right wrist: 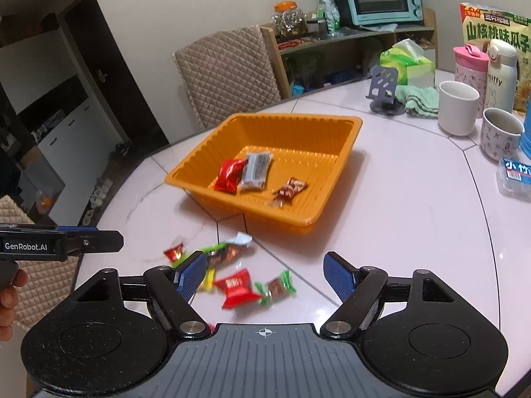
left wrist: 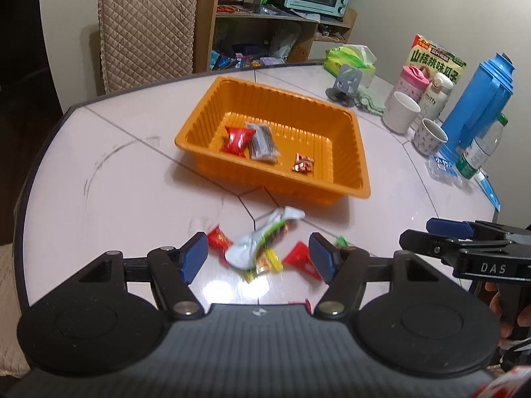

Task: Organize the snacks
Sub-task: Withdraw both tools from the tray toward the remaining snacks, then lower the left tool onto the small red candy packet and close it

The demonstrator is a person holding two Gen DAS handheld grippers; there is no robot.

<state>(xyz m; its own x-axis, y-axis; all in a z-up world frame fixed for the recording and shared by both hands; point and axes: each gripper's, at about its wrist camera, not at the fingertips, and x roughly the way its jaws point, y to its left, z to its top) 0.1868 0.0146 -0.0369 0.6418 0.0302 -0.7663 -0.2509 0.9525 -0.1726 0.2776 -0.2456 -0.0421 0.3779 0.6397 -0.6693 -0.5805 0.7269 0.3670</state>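
While loose on table: long white-and-green crinkly foil snack wrapper [left wrist: 262,245], light, slippery; pinch its middle.
Left gripper [left wrist: 257,255]: spread wide, empty.
Right gripper [right wrist: 265,275]: spread, empty.

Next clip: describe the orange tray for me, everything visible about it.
The orange tray is a rectangular, open-topped bin of thin, glossy, plastic-looking material, with ribbed sloping walls and a flat rolled rim. It sits upright on the white table, set at an angle to both cameras. Three packets lie on its floor: a red packet touching a grey striped packet, and a small red-and-white packet lying apart. Most of the floor is bare. Neither gripper touches it; loose snacks lie on the table in front of it.
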